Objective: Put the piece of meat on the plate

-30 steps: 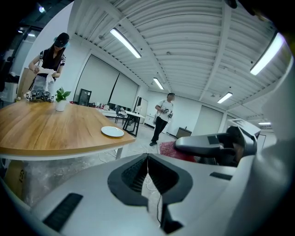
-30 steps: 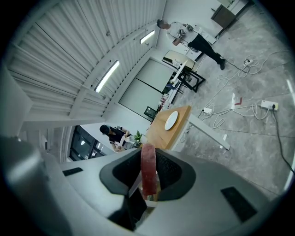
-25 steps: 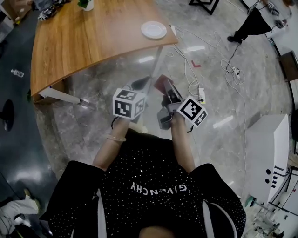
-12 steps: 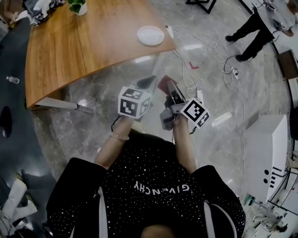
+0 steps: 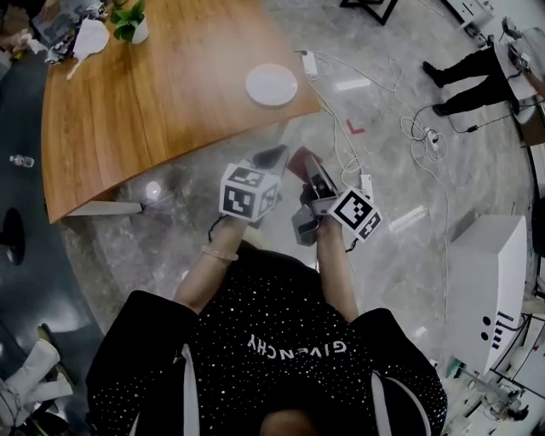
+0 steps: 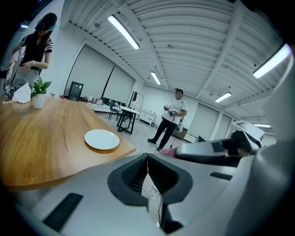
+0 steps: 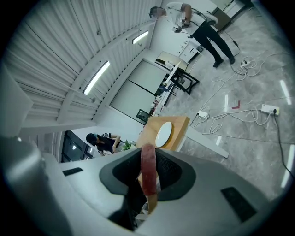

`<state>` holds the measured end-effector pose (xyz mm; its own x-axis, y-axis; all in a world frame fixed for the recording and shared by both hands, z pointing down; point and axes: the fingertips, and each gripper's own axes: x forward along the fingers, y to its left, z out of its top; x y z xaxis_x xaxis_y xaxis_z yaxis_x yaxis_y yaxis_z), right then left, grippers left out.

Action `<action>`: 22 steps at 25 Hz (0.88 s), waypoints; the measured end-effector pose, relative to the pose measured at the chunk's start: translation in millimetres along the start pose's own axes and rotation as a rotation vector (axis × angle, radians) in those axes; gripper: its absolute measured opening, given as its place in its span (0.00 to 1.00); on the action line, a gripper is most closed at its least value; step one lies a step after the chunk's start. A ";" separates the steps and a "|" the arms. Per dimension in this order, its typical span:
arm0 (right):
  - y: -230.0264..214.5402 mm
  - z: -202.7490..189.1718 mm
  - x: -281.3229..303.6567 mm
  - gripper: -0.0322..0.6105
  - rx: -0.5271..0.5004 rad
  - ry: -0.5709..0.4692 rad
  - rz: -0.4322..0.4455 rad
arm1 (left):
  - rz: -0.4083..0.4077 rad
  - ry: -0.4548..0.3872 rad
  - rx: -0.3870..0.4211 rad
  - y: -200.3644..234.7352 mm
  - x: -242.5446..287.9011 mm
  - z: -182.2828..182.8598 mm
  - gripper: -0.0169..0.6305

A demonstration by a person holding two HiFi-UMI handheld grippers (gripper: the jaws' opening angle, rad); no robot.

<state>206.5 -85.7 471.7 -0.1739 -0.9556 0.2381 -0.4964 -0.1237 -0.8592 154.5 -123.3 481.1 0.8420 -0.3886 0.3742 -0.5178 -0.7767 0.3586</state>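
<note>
The piece of meat [image 7: 148, 177] is a flat dark-red slab standing on edge between the jaws of my right gripper [image 7: 148, 184], which is shut on it. In the head view that meat [image 5: 297, 161] shows at the right gripper [image 5: 301, 167] tip, over the floor short of the table. The white plate [image 5: 272, 85] lies empty near the wooden table's [image 5: 153, 94] near corner; it also shows as the plate [image 6: 102, 139] and the plate [image 7: 163, 133]. My left gripper [image 5: 271, 158] is held beside the right one, and the left gripper [image 6: 147, 159] is shut with nothing in it.
A potted plant [image 5: 129, 21] and clutter sit at the table's far end. Cables and power strips [image 5: 366, 181] lie on the marble floor. A white cabinet [image 5: 485, 281] stands at right. People stand beyond [image 5: 473, 64], and one person [image 6: 34, 50] is at the table.
The table and plate have drawn closer in the head view as both grippers were carried toward them. The meat stays clamped in the right gripper.
</note>
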 end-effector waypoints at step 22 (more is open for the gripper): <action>-15.9 69.0 114.7 0.20 0.047 0.030 -0.045 | 0.040 0.027 -0.038 89.3 79.5 65.6 0.04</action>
<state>253.2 -211.8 481.5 -0.1784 -0.9404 0.2896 -0.4637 -0.1792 -0.8677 185.1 -256.1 486.7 0.8161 -0.4052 0.4120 -0.5571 -0.7412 0.3746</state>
